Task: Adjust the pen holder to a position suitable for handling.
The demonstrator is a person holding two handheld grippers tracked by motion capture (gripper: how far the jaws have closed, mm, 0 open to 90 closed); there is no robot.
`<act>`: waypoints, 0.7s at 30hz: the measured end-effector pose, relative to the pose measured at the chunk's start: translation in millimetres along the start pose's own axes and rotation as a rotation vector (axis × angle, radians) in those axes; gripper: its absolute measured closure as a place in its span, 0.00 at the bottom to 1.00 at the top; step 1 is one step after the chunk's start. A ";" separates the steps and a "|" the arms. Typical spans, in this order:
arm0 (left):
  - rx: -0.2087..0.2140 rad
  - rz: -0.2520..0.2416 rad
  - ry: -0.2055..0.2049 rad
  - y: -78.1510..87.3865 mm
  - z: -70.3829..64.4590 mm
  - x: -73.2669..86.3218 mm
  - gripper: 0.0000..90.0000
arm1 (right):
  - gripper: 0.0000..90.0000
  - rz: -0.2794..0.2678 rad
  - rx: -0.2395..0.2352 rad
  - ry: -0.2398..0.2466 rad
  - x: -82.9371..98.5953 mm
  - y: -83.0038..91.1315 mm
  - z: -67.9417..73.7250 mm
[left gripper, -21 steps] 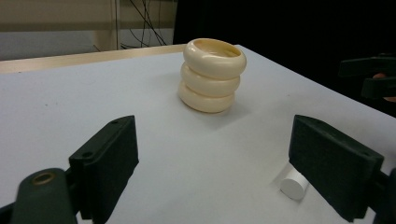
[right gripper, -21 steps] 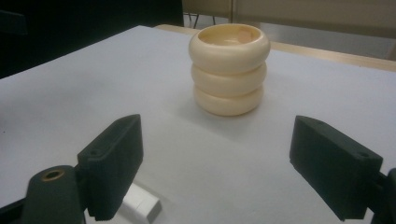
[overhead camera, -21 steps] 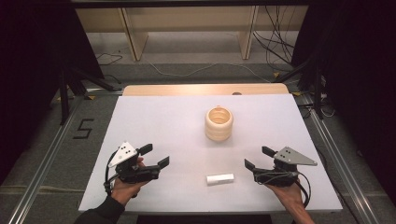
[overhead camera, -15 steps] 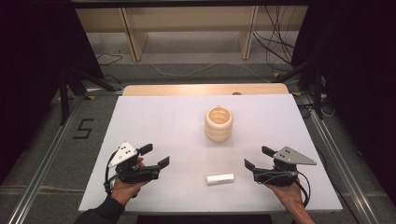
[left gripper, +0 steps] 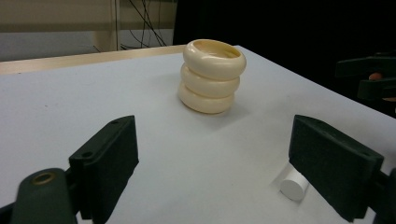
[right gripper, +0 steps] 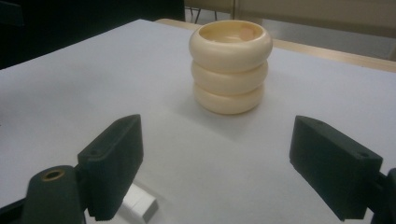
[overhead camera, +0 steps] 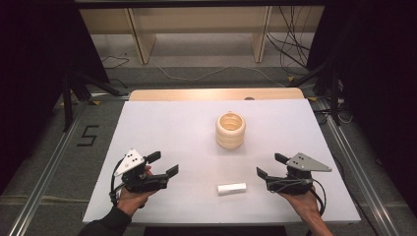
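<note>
White table (overhead camera: pixel 162 123) is carrying a cream ringed cup (overhead camera: pixel 230 130) and white cylinder (overhead camera: pixel 231 188), both untouched; left hand-held gripper (overhead camera: pixel 163 164) and right hand-held gripper (overhead camera: pixel 268 165) are hovering wide, nothing begun.

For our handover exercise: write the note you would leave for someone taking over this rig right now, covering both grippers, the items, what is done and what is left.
Left gripper: open, holding nothing, near the table's front left.
Right gripper: open, holding nothing, near the front right.
Cup: cream, ribbed, upright, right of the table's centre, apart from both grippers.
Cylinder: small, white, lying on its side near the front edge between the grippers, closer to the right one.
Done: nothing is grasped.
Left: probably picking up the cylinder and dealing with the cup; the right gripper looks best placed for the cylinder.
</note>
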State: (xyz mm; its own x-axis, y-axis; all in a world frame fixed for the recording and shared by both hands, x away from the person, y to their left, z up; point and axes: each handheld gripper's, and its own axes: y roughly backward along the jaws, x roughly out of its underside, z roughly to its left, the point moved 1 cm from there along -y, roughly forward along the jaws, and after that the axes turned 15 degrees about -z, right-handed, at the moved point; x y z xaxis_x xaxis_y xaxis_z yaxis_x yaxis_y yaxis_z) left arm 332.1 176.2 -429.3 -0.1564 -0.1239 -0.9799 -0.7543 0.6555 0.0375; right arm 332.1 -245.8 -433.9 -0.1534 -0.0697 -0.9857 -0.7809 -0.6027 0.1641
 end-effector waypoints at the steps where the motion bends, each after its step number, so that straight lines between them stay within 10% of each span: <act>1: 0.000 -0.001 0.000 0.0 -0.1 0.0 0.17 | 0.20 0.000 0.000 0.000 0.0 0.0 0.0; 21: -0.003 -0.004 -0.001 -0.4 -0.1 -0.2 0.17 | 0.24 0.001 0.039 -0.006 -6.2 -14.5 -11.0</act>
State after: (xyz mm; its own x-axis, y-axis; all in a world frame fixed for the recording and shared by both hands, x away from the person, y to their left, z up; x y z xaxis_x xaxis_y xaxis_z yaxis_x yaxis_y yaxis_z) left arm 332.4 175.9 -429.1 -0.1534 -0.1258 -0.9801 -0.7567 0.6528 0.0347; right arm 351.0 -245.4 -430.6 -0.1579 -0.0649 -0.9853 -0.8037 -0.5714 0.1664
